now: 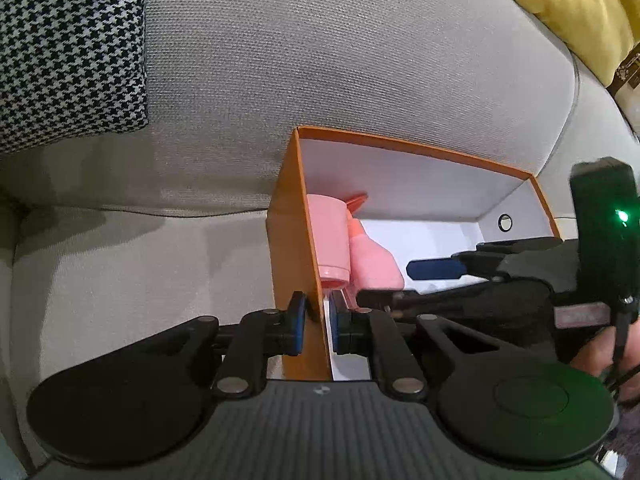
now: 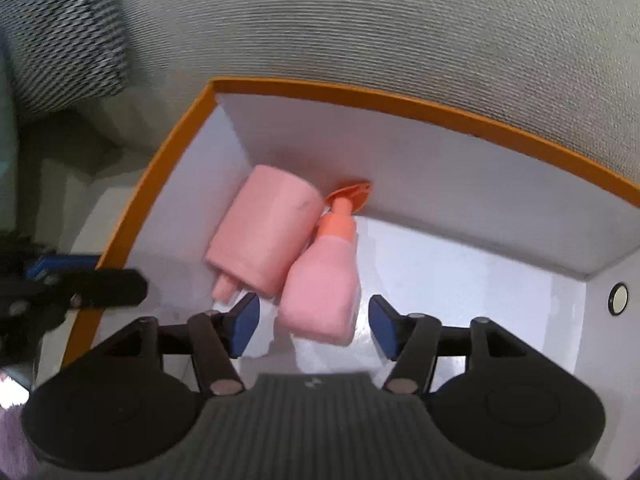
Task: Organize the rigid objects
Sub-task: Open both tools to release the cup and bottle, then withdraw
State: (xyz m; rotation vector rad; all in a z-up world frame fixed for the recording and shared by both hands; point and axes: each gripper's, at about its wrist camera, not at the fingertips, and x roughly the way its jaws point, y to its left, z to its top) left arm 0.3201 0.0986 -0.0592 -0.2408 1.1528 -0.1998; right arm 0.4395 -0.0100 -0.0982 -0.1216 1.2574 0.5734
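Observation:
An orange box [image 1: 288,240] with a white inside stands on a grey sofa seat. My left gripper [image 1: 319,322] is shut on its left wall, one pad outside and one inside. Two pink things lie inside at the far left: a pink cylinder [image 2: 264,228] and, beside it, a pink pump bottle [image 2: 324,280] with an orange top. My right gripper [image 2: 314,322] hangs over the box [image 2: 360,96], open. The bottle's base lies between its blue pads with a gap on each side. The left wrist view shows the right gripper [image 1: 408,282] reaching in from the right.
The grey sofa back [image 1: 320,60] rises right behind the box. A houndstooth cushion [image 1: 68,48] leans at the far left and a yellow cushion [image 1: 580,8] at the far right. Bare seat [image 1: 140,280] lies left of the box. A hand [image 1: 592,352] holds the right gripper.

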